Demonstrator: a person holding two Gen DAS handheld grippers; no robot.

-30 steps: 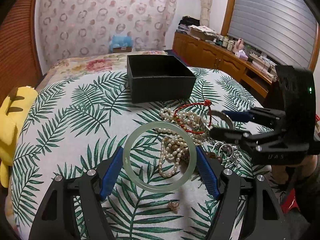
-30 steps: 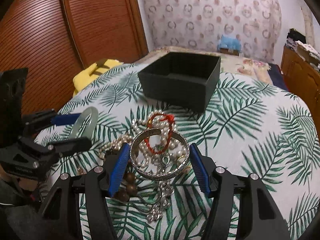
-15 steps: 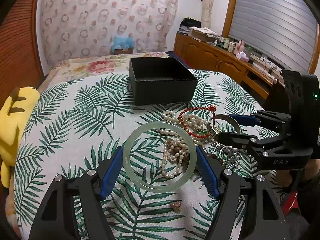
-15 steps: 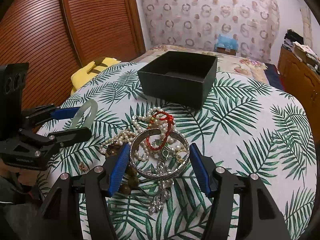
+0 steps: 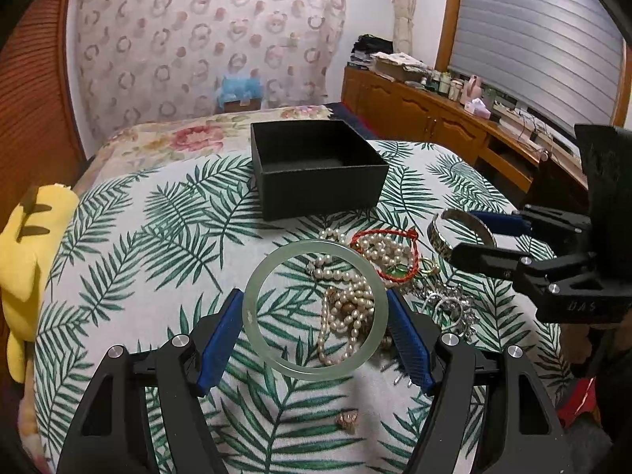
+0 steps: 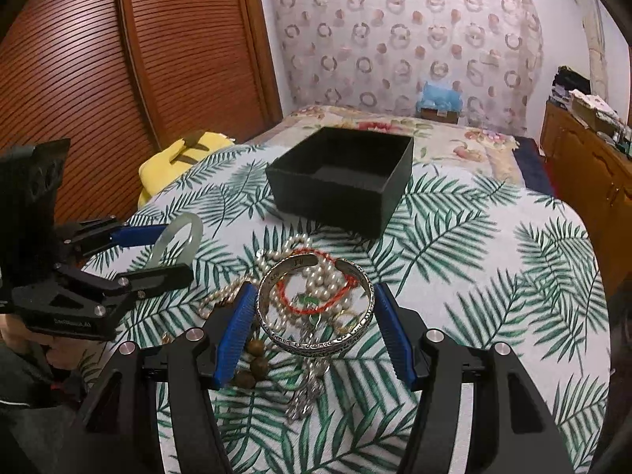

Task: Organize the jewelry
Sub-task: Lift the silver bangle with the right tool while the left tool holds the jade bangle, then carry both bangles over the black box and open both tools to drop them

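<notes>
Jade bangle [image 5: 252,296] in left gripper [image 5: 316,316], silver cuff [image 6: 363,316] in right gripper [image 6: 314,310].

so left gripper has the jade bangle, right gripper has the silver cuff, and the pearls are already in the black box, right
Not quite. The pearls still lie on the palm-leaf cloth with the other jewelry; the left wrist view shows the black box empty. The left gripper does hold the jade bangle, the right gripper the silver cuff.

Left gripper [image 5: 316,312] clamps jade bangle [image 5: 252,316] between blue pads, held above leaf-print cloth [image 5: 130,245]. Jewelry pile [image 5: 371,272] at 1 o'clock of bangle. Black box [image 5: 320,189] at 12, open top. Right gripper [image 5: 470,237] at 3 o'clock grips silver cuff [image 5: 440,237]. Small charm [image 5: 347,418] at 6.
</notes>
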